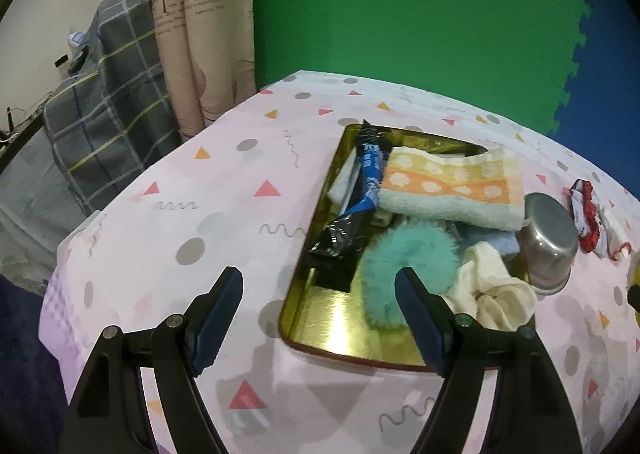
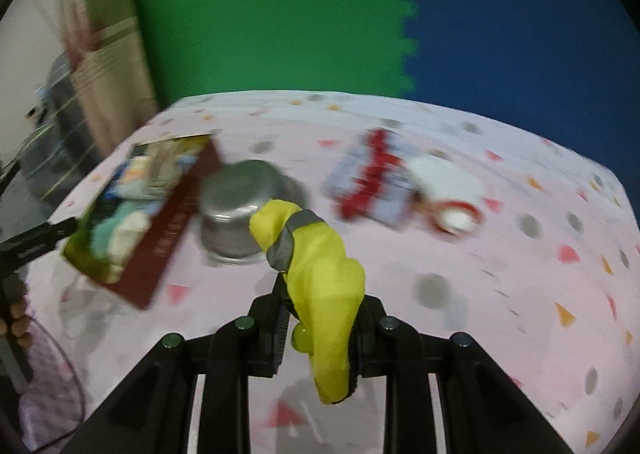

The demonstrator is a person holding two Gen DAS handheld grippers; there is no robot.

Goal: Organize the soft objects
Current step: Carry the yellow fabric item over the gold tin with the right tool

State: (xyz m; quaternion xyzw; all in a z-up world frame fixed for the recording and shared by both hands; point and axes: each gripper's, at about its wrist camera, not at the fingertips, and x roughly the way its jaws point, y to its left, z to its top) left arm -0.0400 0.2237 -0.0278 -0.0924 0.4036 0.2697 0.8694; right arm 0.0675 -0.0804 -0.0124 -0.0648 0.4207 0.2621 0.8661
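Observation:
A gold tin tray (image 1: 320,338) with red sides sits on the pink patterned tablecloth. It holds a folded orange-dotted towel (image 1: 452,186), a teal fluffy scrunchie (image 1: 404,258), a cream cloth (image 1: 492,290), a light blue cloth (image 1: 492,242) and a blue-black packet (image 1: 360,194). My left gripper (image 1: 320,294) stands open above the tray's near-left corner, nothing between its fingers. My right gripper (image 2: 320,318) is shut on a yellow fabric piece (image 2: 324,278) with a grey band, lifted above the cloth. The tray (image 2: 160,250) lies at the left in the right wrist view.
An upturned metal bowl (image 1: 548,242) stands against the tray's right side, also the metal bowl (image 2: 240,214) just beyond the yellow fabric. Red-and-white socks (image 1: 588,214) lie right of it, blurred socks (image 2: 400,186) in the right wrist view. A green and blue foam wall stands behind.

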